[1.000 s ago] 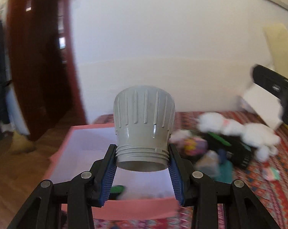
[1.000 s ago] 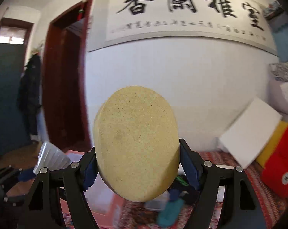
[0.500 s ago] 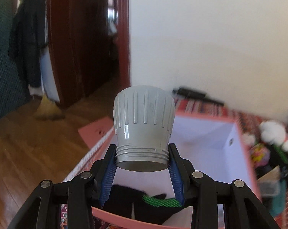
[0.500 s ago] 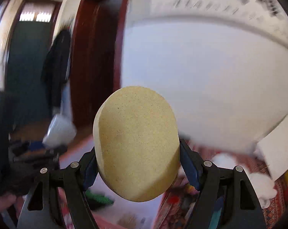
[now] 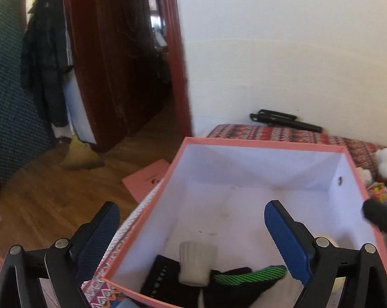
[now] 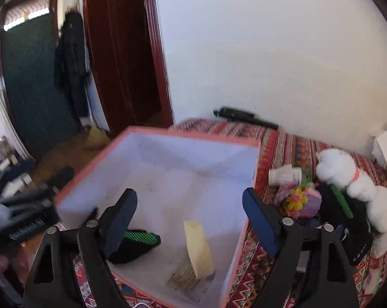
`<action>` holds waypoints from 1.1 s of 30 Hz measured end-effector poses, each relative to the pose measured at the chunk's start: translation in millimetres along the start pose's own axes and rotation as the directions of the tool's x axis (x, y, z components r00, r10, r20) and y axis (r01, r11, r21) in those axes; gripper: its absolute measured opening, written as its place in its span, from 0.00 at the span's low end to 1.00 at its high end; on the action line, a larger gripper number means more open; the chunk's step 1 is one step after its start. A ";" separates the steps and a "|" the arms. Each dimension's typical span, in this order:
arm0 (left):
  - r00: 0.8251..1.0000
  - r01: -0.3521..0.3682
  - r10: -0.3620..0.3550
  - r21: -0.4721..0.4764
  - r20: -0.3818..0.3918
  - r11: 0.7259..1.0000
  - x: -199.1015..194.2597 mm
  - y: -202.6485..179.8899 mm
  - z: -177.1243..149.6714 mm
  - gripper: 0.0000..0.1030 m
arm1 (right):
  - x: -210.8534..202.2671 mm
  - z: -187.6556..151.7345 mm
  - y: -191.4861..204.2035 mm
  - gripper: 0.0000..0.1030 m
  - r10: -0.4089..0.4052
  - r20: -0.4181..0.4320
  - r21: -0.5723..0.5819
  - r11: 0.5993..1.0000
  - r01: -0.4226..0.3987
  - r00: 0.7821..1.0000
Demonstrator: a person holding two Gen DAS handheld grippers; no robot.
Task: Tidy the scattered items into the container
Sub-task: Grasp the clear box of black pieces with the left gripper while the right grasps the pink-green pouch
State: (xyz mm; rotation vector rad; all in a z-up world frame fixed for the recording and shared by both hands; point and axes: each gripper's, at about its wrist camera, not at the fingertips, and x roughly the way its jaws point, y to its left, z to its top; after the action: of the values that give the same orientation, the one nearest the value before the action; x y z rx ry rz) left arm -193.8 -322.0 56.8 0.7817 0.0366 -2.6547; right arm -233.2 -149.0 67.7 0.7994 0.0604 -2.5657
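A pink box with a white inside (image 5: 265, 145) sits on a red patterned cloth. My left gripper (image 5: 193, 236) hovers over the box's near left corner, its jaws opening wide with nothing between them. Below it a grey ribbed cap (image 5: 197, 264), blurred, rests against a black glove with green stripes (image 5: 244, 277) inside the box. My right gripper (image 6: 190, 218) hangs over the same box (image 6: 193, 133), jaws opening and free of everything. A yellow oval sponge (image 6: 198, 249) stands on edge on the box floor under it, beside the glove (image 6: 139, 241).
Right of the box lie a white plush toy (image 6: 347, 179), a pink and yellow toy (image 6: 301, 200), a white bottle (image 6: 285, 175) and a black case with a green brush (image 6: 342, 200). A black rod (image 6: 244, 118) lies by the wall. A pink lid (image 5: 147, 179) lies on the wooden floor.
Both grippers dropped toward the box and opened. The grey cap left the left jaws and the yellow sponge left the right jaws; both are now inside the box.
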 end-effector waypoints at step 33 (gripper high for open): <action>0.850 0.518 -0.443 0.300 -0.287 0.801 -41.8 -350.1 -94.4 0.93 | -146.1 -172.1 -378.0 0.92 -0.284 -0.440 0.407 0.783 0.471 0.852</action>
State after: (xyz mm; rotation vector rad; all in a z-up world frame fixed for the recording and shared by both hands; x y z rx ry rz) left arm -237.6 30.2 -28.5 1.3231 -0.2516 -3.0974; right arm -198.3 279.1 -29.0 1.6025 -0.3958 -2.8134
